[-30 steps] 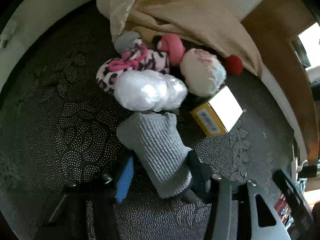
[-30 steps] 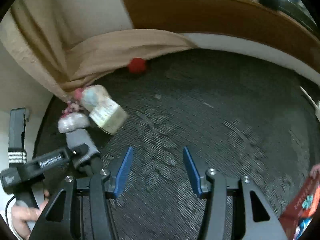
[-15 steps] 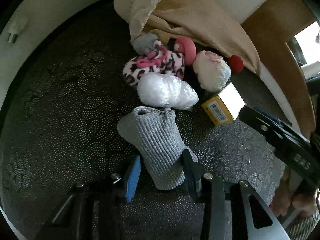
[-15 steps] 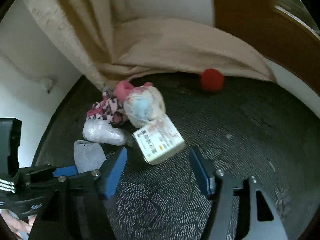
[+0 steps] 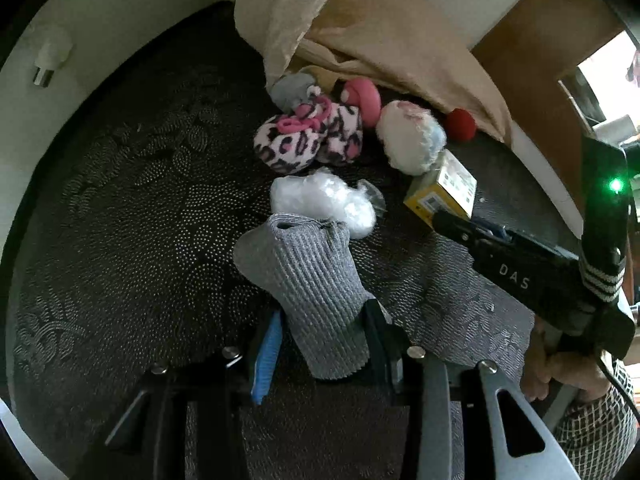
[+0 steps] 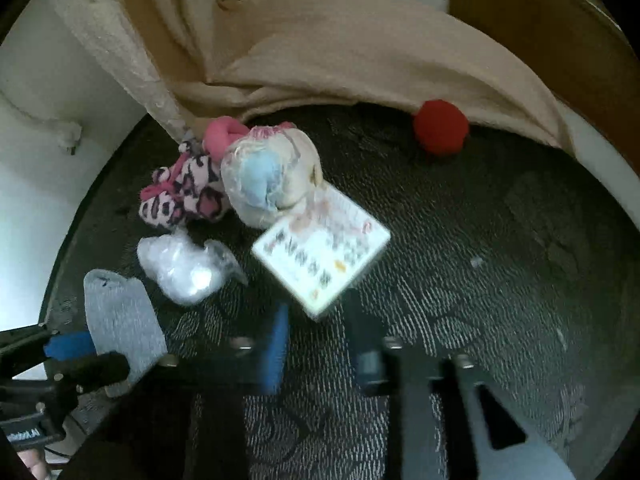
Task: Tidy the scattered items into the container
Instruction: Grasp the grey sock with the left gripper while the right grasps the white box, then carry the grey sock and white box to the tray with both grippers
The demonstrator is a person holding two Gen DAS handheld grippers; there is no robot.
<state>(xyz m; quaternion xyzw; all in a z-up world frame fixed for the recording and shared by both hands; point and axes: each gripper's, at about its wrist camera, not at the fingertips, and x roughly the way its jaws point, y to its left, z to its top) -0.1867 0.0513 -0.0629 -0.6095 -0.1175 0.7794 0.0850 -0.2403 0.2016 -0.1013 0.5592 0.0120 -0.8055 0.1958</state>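
My left gripper (image 5: 322, 330) is shut on a grey ribbed sock (image 5: 308, 280) and holds it over the dark patterned carpet; the sock also shows in the right wrist view (image 6: 120, 320). My right gripper (image 6: 316, 328) is open, its jaws just in front of a white and yellow box (image 6: 324, 256), which also shows in the left wrist view (image 5: 444, 192). Beyond lie a clear plastic bundle (image 6: 180, 268), a pink leopard-print soft item (image 6: 184, 192), a wrapped white and blue ball (image 6: 268, 180) and a red ball (image 6: 440, 126). No container is in view.
A beige curtain (image 6: 320, 48) hangs and pools on the carpet behind the pile. A white wall (image 6: 36, 128) runs along the left and a brown wooden panel (image 6: 540, 28) stands at the back right. The right gripper's body (image 5: 540, 276) crosses the left wrist view.
My left gripper has closed on the grey sock and drawn it back from the pile. My right gripper has swung left and moved up to the box.
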